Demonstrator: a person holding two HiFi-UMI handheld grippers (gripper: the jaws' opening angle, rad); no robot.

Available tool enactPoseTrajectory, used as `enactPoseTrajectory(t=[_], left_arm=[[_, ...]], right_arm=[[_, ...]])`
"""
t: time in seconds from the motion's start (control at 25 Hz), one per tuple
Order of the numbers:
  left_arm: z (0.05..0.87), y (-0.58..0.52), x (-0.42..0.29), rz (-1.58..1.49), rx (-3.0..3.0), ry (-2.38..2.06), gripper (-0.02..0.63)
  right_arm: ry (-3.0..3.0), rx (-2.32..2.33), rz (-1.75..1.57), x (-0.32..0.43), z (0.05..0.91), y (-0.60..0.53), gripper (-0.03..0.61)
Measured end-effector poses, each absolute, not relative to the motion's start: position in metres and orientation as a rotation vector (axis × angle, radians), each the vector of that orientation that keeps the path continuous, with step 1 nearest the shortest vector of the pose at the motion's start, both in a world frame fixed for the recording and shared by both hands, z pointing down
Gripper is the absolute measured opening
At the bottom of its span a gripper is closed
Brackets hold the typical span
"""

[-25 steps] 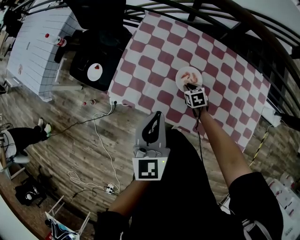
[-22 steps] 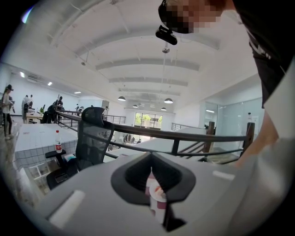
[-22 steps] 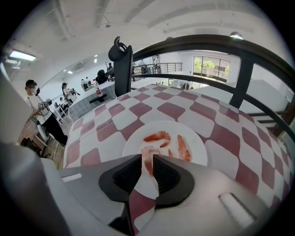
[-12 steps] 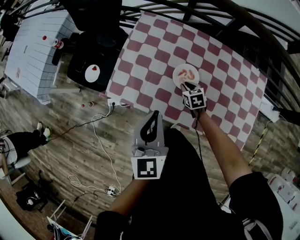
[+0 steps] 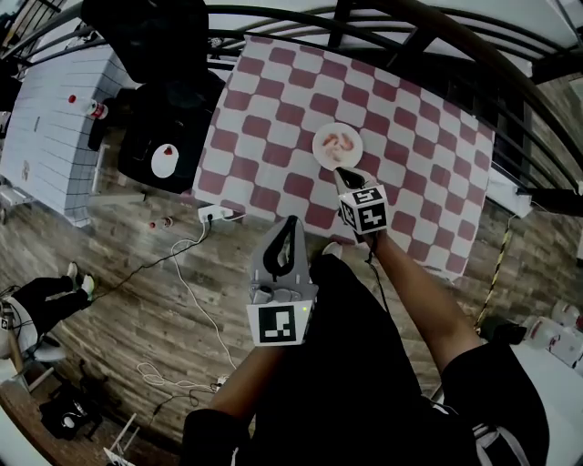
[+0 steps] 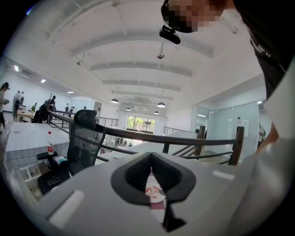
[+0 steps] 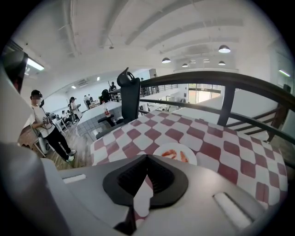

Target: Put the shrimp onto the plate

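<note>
A small white plate (image 5: 337,144) sits on the red-and-white checked table (image 5: 273,109), with orange shrimp (image 5: 339,142) lying on it. My right gripper (image 5: 340,172) hovers just short of the plate's near side, jaws shut and empty. In the right gripper view the plate (image 7: 162,150) and shrimp (image 7: 174,155) show just beyond the shut gripper (image 7: 147,159). My left gripper (image 5: 291,222) is held off the table's near edge, over the floor and close to my body, shut on nothing. The left gripper (image 6: 150,166) is seen in its own view, with the plate (image 6: 154,191) glimpsed through its slit.
A black curved railing (image 5: 410,27) runs behind the table. A black office chair (image 5: 168,136) stands at the table's left, next to a white tiled counter (image 5: 55,109) with a bottle (image 5: 94,108). Cables and a power strip (image 5: 211,214) lie on the wood floor. People (image 7: 44,122) stand far off.
My right gripper has drawn back from the plate toward my body, leaving the shrimp on the plate. The left gripper has stayed about where it was.
</note>
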State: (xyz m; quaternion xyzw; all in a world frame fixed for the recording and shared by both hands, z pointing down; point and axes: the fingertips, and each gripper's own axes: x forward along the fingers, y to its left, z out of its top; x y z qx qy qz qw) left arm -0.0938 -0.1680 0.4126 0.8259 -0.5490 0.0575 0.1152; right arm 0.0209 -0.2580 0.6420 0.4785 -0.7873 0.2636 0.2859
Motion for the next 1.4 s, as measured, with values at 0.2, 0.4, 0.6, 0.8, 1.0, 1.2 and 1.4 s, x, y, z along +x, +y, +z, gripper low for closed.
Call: enactPoseTrajectory(t=[0.2,0.4,0.6,0.8,1.0,1.2,1.4], left_arm=[[0.405,-0.158,-0.083,0.149,2.452,-1.561,0.009],[0.395,-0.153,-0.067,0.099,2.551,-1.518,0.009],[0.393,-0.142,-0.045,0.149,2.599,-1.466,0.009],[0.388,-0.132,-0.015,0.143,2.655,-1.36,0.009],[0.373,-0.128,0.01,0.085,2.709,-1.289,0.009],[0.365,-0.127,0.036,0.08,2.784,-1.204,0.009],[0.355,-0.125,0.065,0.063,2.851,-1.113,0.009]], right_arm=[[-2.168,1.38,0.709,0.029,0.591,-0.238,-0.002],[-2.265,1.505,0.712,0.036,0.528,-0.214,-0.002],[-2.324,1.646,0.597,0.053,0.468,-0.183,-0.002],[-2.374,1.762,0.373,0.071,0.421,-0.155,-0.002],[-2.389,1.863,0.359,0.087,0.389,-0.136,-0.002],[-2.35,1.986,0.279,0.107,0.364,-0.119,-0.002],[-2.283,2.067,0.196,0.126,0.356,-0.102,-0.002]])
